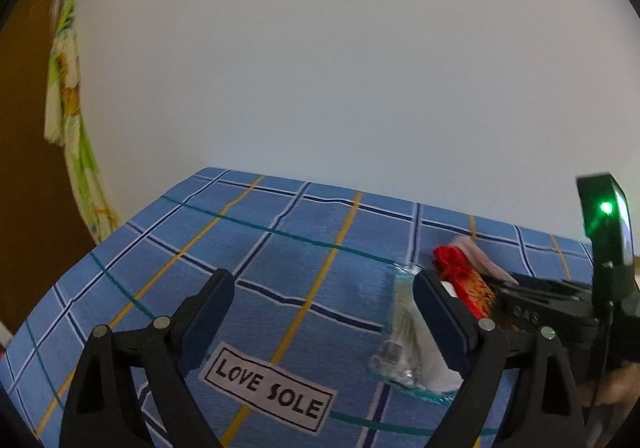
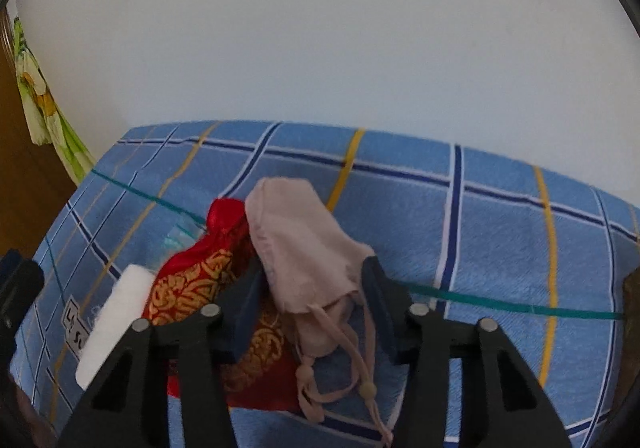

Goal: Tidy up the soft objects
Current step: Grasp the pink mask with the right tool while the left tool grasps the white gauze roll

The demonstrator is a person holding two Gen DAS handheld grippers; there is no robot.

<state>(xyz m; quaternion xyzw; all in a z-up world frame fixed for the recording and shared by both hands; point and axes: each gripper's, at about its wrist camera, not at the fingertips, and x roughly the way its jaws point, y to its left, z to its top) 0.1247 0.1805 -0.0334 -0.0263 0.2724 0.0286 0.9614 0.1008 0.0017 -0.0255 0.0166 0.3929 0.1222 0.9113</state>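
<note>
Straddling a pale pink drawstring cloth pouch (image 2: 310,248), right gripper (image 2: 312,280) fingers sit partly open, pads abt touching its sides. Pouch lies w/ a red-and-gold brocade pouch (image 2: 192,280) & white cotton pad (image 2: 110,312) on the blue plaid counter (image 2: 500,232). Left gripper (image 1: 324,300) fingers wide, holding nothing. Label (image 1: 269,387) reads "LOVE SOLE".

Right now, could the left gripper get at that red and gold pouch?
Probably not directly: the right gripper sits over the red and gold pouch, and a clear packet lies between the pouch and the left gripper.
</note>
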